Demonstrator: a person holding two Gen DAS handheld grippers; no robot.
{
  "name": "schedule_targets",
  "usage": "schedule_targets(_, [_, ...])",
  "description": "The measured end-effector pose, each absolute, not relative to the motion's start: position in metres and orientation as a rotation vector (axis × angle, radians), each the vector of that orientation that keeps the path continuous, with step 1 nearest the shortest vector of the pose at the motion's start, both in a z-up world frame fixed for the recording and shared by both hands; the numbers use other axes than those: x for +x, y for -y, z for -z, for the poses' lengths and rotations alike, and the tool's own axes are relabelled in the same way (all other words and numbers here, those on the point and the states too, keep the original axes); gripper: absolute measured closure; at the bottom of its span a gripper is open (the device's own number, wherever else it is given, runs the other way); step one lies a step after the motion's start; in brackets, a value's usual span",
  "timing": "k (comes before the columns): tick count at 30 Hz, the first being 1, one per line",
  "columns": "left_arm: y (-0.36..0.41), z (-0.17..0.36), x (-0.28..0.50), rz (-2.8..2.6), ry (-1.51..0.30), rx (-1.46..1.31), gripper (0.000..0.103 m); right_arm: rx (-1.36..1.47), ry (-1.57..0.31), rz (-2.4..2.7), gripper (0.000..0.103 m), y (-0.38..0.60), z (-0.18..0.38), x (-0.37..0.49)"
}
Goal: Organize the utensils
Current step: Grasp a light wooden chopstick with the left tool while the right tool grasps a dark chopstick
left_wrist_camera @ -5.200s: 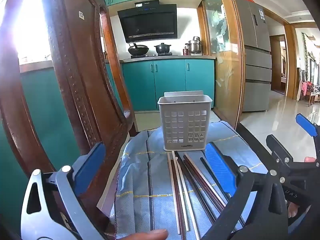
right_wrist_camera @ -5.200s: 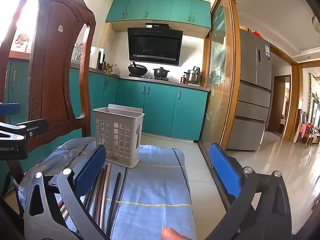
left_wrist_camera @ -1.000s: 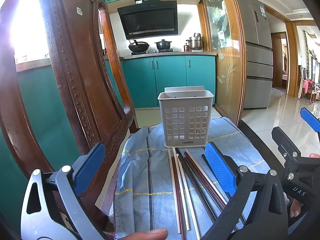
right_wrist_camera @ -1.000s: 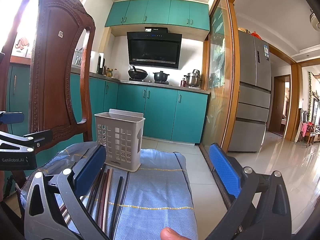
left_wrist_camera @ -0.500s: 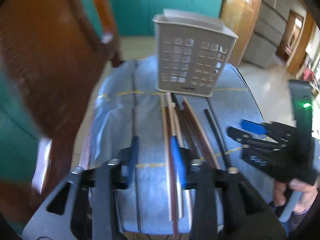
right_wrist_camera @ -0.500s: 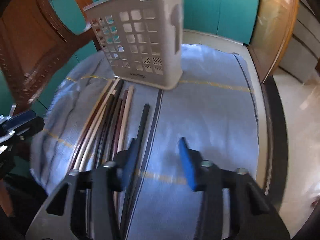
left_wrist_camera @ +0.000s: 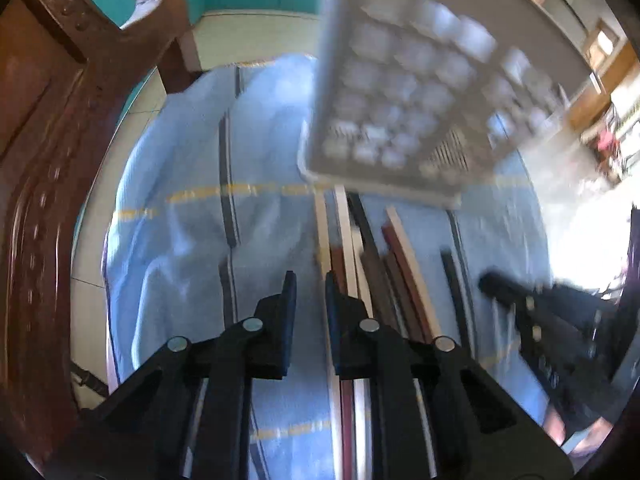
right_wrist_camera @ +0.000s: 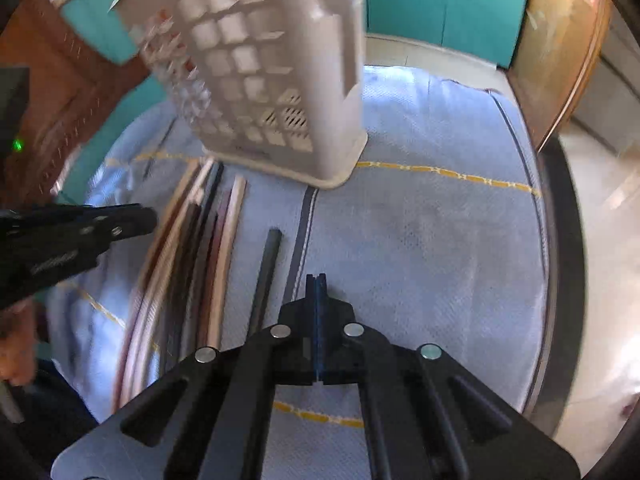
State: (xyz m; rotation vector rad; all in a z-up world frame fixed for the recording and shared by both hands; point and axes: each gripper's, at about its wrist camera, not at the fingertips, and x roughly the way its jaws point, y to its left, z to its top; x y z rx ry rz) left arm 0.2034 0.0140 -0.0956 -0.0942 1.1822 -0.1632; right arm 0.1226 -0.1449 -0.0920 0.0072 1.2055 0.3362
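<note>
Left gripper (left_wrist_camera: 310, 284): jaws apart by a narrow gap, nothing between them, hovering low over the near part of the cloth. Right gripper (right_wrist_camera: 316, 284): pads pressed together on nothing, over bare cloth.

Chopsticks (left_wrist_camera: 360, 264): a loose bundle of light, brown and dark sticks lying flat, long axes running near to far, far tips touching or just short of the basket's foot. In the left wrist view the bundle's left edge lies directly under the left gripper's right finger; the gap sits just left of the leftmost stick. In the right wrist view the bundle (right_wrist_camera: 200, 248) lies to the left of the right gripper, with one black stick (right_wrist_camera: 267, 268) apart from the rest and nearest it. Judgement: the left gripper is better placed for the bundle and needs only a slight shift right.

White slotted basket (right_wrist_camera: 272, 80) stands upright at the far side.

Surface: blue cloth (right_wrist_camera: 420, 240) with yellow and dark stripes. Wooden chair back (left_wrist_camera: 48, 128) at left; teal cabinets beyond.
</note>
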Motion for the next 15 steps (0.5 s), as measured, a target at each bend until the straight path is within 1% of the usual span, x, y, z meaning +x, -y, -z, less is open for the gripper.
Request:
schedule_targets(4, [-0.017,0.098,0.219,0.160,-1.191,-0.167,0.088,-0.009,-1.202,-0.395,0.099,0.129,0.084,0.127])
schedule_targets(7, [-0.006,0.104,0.222,0.130,-1.201,-0.113,0.087,-0.072,-1.211,-0.383,0.099,0.112,0.089,0.126])
schedule_targets(8, [-0.002,0.104,0.223,0.117,-1.201,-0.098,0.088,-0.080,-1.209,-0.380,0.095,0.111,0.090,0.123])
schedule_targets(10, [0.001,0.103,0.220,0.105,-1.197,-0.086,0.089,-0.098,-1.210,-0.373,0.092,0.105,0.094,0.122])
schedule_targets(13, [-0.001,0.103,0.216,0.098,-1.195,-0.090,0.095,-0.129,-1.190,-0.381,0.092,0.100,0.097,0.117])
schedule_targets(15, [-0.009,0.102,0.215,0.100,-1.196,-0.092,0.095,-0.141,-1.183,-0.385,0.093,0.099,0.097,0.116])
